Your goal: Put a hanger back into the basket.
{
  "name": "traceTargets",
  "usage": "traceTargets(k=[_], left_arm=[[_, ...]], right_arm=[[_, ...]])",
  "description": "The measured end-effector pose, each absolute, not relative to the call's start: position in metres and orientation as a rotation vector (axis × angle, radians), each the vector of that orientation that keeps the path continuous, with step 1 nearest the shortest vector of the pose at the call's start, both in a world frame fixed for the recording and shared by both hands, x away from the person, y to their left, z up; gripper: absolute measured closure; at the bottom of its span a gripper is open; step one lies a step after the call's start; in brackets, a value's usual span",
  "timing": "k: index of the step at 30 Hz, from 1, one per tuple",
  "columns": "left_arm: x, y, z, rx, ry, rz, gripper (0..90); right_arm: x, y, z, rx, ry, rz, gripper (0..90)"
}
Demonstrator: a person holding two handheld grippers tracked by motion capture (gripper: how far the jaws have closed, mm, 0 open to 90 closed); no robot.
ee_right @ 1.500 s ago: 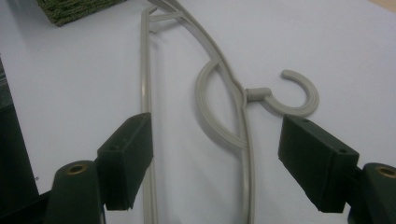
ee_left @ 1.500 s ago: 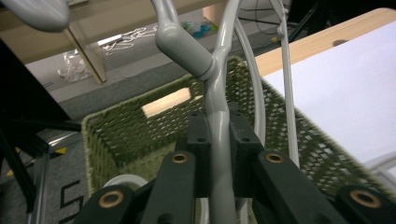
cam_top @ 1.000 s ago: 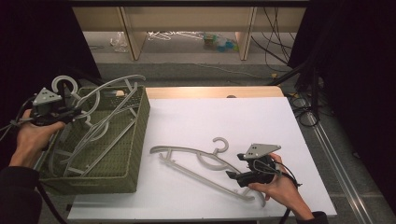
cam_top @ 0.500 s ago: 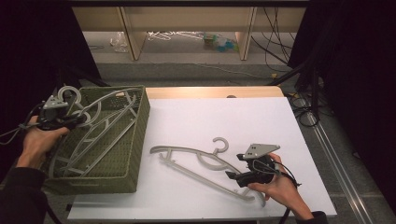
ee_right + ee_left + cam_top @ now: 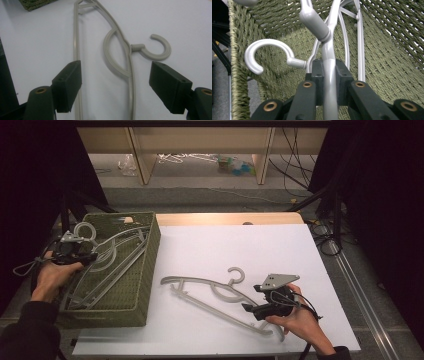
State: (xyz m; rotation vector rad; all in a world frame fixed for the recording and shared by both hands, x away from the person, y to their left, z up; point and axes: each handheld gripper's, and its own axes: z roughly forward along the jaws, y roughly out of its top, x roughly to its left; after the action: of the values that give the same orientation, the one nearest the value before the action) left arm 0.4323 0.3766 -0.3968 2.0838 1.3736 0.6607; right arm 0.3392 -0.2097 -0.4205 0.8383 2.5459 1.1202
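A grey plastic hanger [image 5: 107, 251] lies tilted in the green woven basket [image 5: 146, 270] at the left, on top of other hangers. My left gripper [image 5: 86, 256] is at the basket's left rim, shut on that hanger. In the left gripper view the pads [image 5: 317, 80] press on the hanger's grey neck [image 5: 329, 75] just below its hook, and a second hook [image 5: 259, 50] lies against the weave. Another grey hanger [image 5: 215, 292] lies flat on the white table. My right gripper [image 5: 249, 309] stands open at its near end, jaws on either side of the hanger's bars [image 5: 130, 62] without touching them.
The white table top [image 5: 235, 240] stretches to the right of the basket, with its edges close to my right hand. A wooden shelf [image 5: 200, 150] stands on the floor behind it. Black cables [image 5: 325, 230] hang past the table's right edge.
My left hand has come down with the hanger, lowering it from above the basket's rim into the basket. The right gripper and the hanger on the table have not moved.
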Motion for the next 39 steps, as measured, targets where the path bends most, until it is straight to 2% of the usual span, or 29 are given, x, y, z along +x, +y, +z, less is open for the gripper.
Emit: traceTargets(k=[11,19,21,26,33,39], left_arm=[[0.437,0.380,-0.415,2.078,1.488,0.648,80.1],[0.439,0.383,-0.425,2.066,1.557,0.689,78.6],[0.437,0.383,-0.422,2.078,1.567,0.707,72.2],[0.423,0.383,-0.407,1.960,1.532,0.777,67.5],[0.390,0.372,-0.376,1.795,1.430,0.747,56.8],[0.362,0.352,-0.365,1.705,1.351,0.666,46.9]], right_arm=[[0.339,-0.210,-0.420,0.832,2.544,1.119,27.0],[0.340,-0.211,-0.419,0.822,2.532,1.127,27.0],[0.340,-0.211,-0.419,0.817,2.536,1.125,27.0],[0.341,-0.211,-0.420,0.820,2.536,1.122,27.0],[0.341,-0.211,-0.421,0.834,2.541,1.116,26.8],[0.341,-0.210,-0.422,0.837,2.539,1.117,26.8]])
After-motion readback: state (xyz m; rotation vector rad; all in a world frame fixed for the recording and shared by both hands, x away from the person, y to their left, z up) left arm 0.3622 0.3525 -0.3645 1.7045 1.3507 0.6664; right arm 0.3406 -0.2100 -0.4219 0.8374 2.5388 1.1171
